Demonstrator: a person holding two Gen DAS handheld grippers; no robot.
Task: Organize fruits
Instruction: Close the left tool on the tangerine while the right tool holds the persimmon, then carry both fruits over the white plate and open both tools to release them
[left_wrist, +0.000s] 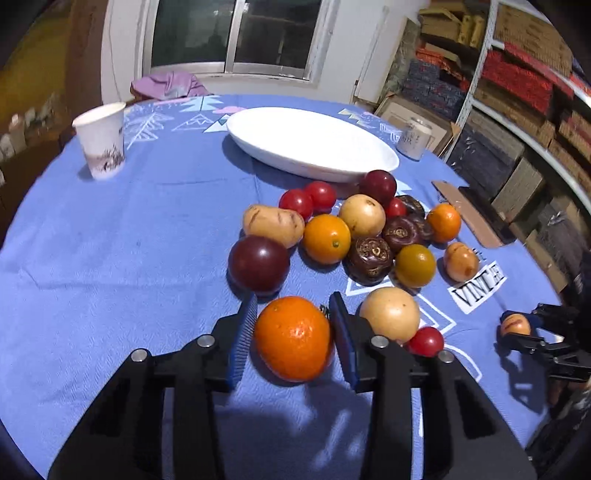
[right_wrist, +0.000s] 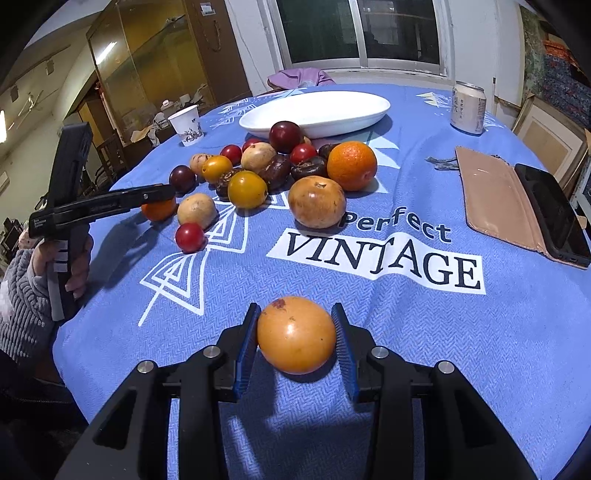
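**Both tongs closed around a fruit, the pile waiting ahead**

The left gripper (left_wrist: 292, 334) has its two blue pads on either side of an orange (left_wrist: 292, 338), the pads right against its skin as far as I can see, the fruit sitting low over the blue tablecloth (left_wrist: 129, 258). Just past the left pad lies a dark plum (left_wrist: 258, 263); just beyond the right pad, a pale round fruit (left_wrist: 389, 314) with a small red tomato (left_wrist: 425, 341) touching it on the near side.

The right gripper (right_wrist: 295, 338) brackets a yellow-orange fruit (right_wrist: 296, 334) with a brown blotch on top. Its pads sit close at both flanks, but I cannot tell if they are truly pressing or only resting alongside; the fruit casts a shadow directly beneath it on the cloth.

Ahead of both tongs the rest of the fruit pile (right_wrist: 266, 166) is bunched together, and beyond it stands the white oval dish (right_wrist: 317, 110). From the right gripper, a paper cup (right_wrist: 186, 125) stands far ahead to the left, a drinks can (right_wrist: 468, 107) far ahead to the right, and a phone (right_wrist: 554, 210) on a tan case (right_wrist: 495, 199) lies off to the right.
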